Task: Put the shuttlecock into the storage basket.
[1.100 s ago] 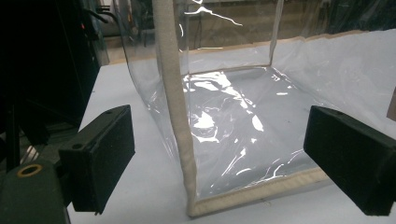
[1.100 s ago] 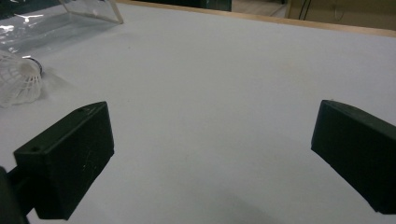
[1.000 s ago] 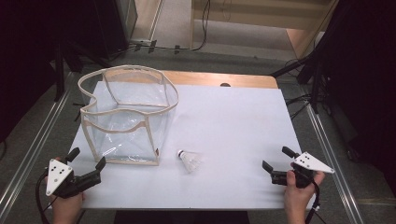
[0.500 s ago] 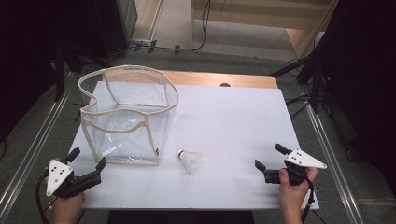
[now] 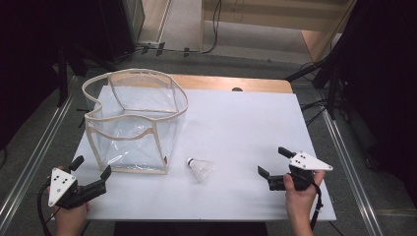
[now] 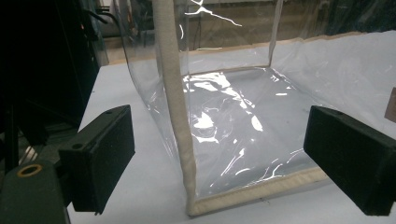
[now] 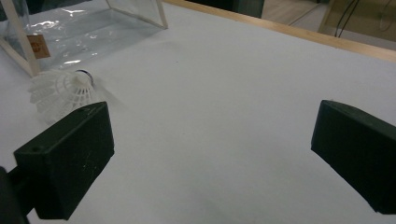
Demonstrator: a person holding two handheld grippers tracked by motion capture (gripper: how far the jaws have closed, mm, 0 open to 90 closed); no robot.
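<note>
Holding a gripper in each hand, we rest both near the front edge of the white table [image 5: 236, 123]. Our left gripper [image 5: 91, 174] sits at the front-left corner with its jaws spread wide and nothing between them; in the left gripper view they frame the near corner seam of the clear bag [image 6: 177, 116], close in front but not touching it. Our right gripper [image 5: 273, 164] sits toward the front-right corner, jaws also wide apart and empty, pointed across the table to the left.

Between the two, the white shuttlecock [image 5: 199, 168] lies on its side near the front edge, just beside the bag's front-right bottom corner. In the right gripper view the left jaw cuts off part of the shuttlecock's [image 7: 63, 93] feather skirt, and only its dark-tipped cork end is clear. A small brown label [image 7: 38, 46] on the bag is too blurred to read. The bag's clear walls are hard to trace apart from their beige trim.
</note>
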